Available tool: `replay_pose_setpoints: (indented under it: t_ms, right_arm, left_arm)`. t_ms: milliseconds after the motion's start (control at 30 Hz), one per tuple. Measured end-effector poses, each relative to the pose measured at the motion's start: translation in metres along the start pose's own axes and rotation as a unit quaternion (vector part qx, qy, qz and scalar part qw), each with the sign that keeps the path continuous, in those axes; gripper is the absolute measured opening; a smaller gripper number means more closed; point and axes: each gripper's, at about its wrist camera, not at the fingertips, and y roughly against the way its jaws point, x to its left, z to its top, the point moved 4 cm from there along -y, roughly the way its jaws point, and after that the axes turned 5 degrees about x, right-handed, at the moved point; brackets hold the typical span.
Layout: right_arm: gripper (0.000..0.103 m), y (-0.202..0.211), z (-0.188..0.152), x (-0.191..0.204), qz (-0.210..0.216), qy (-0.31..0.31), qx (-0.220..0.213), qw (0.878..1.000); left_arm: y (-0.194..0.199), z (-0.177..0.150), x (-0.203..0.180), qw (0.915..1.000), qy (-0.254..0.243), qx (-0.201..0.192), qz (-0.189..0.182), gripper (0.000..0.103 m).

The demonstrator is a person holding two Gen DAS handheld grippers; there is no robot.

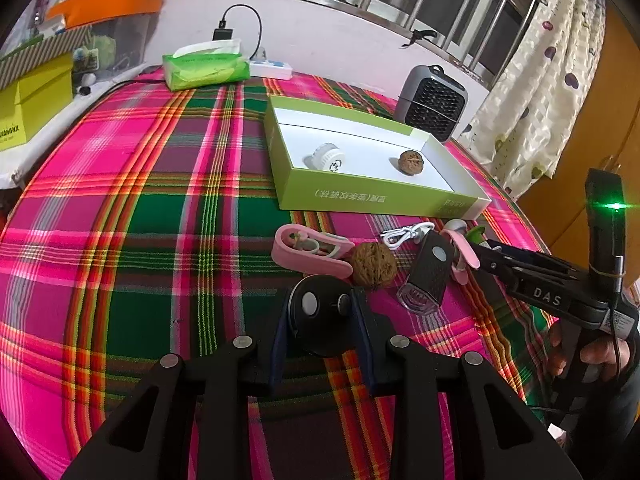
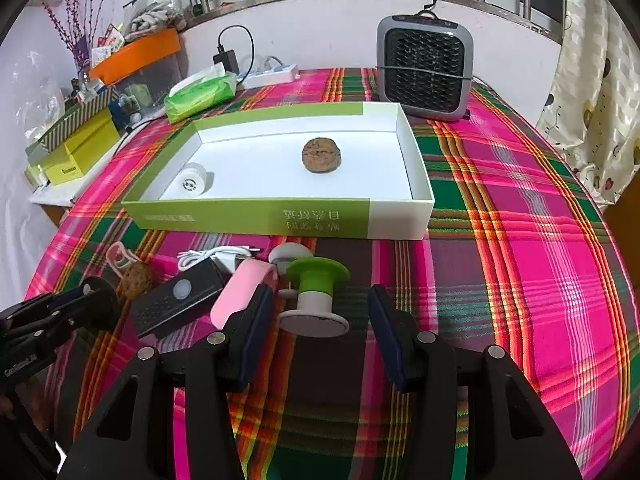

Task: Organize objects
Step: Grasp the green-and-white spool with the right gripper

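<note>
Your left gripper [image 1: 322, 320] has its pads pressed on the black round disc [image 1: 320, 312], which sits on the plaid cloth [image 1: 140, 240] just short of a walnut [image 1: 373, 265]. Your right gripper [image 2: 320, 320] stands wide around the green-and-white spool [image 2: 316, 292] without touching it. You look to be mid-pick on both; next, lift the disc clear and carry it to the green-and-white box [image 1: 360, 196], where another walnut [image 1: 411, 162] and a white cap [image 1: 328, 156] already lie, and close the right pads on the spool.
</note>
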Motion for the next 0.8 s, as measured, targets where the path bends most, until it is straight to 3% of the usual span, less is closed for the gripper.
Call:
replay_pose_setpoints:
  t_ms: [400,667,800]
  right_arm:
    - [0.050,0.0002,-0.0012,-0.0024,-0.001,0.000,0.001,1.000]
    - [0.036,0.0037,-0.0027,-0.0026,0.002,0.000,-0.006,1.000]
    - [0.036,0.0051,-0.0029,-0.0030,0.004,-0.002,-0.008,1.000]
  left_arm:
    - [-0.0001,0.0005,-0.0007,1.0000,-0.002,-0.001,0.001,0.027]
    - [-0.0001,0.0004,-0.0009,1.0000,-0.003,-0.001,0.001,0.027]
    - [-0.0001,0.0003,-0.0006,1.0000,-0.001,-0.001,0.001,0.027]
